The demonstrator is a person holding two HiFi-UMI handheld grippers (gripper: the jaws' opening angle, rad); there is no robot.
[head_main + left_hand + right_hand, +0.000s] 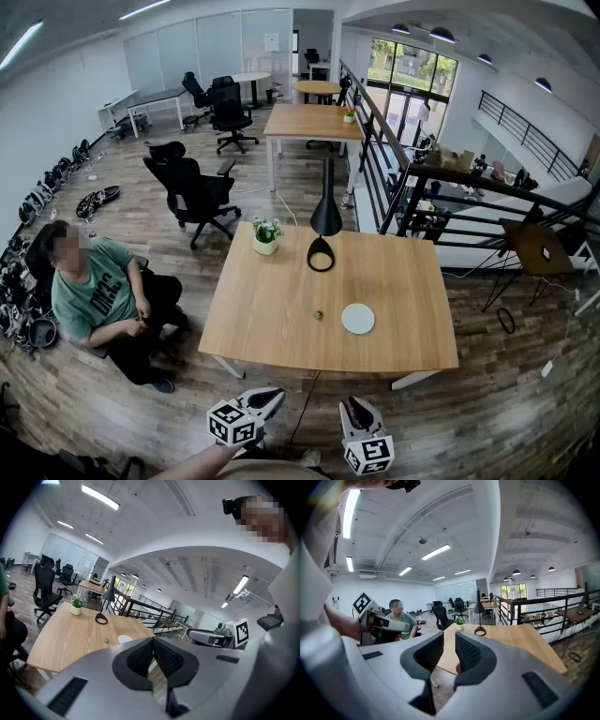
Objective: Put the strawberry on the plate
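Fingers (140, 657) of the left gripper (153, 640) are pressed together with nothing between them. The right gripper (449, 635) has its fingers (468, 654) all but closed, leaving only a thin slit, and it holds nothing.

A pale wooden table (272, 309) stands on a plank floor (487, 394) in an open office. On it, a black lamp (324, 225) sits near the far edge, and a small potted plant (266, 236) is at the lamp's 9 o'clock. At the table's 9 o'clock a person (94, 291) in a green shirt sits on a chair. Black office chairs (192, 192) and more tables lie toward 12 o'clock, and a dark railing (403, 178) runs off toward 1 o'clock.

The strawberry (319, 316) is a tiny dark reddish speck, too small to show detail. It lies on the bare wood toward the near side of the table. The white round plate (357, 319) is close at its 3 o'clock, not touching it, and is empty.

In the head view both grippers are held side by side at the table's 6 o'clock, off its near edge and well apart from the strawberry. They aim at the table and tilt slightly downward. A forearm (202, 459) runs to the left gripper from the bottom edge. Each gripper view shows the other gripper alongside.
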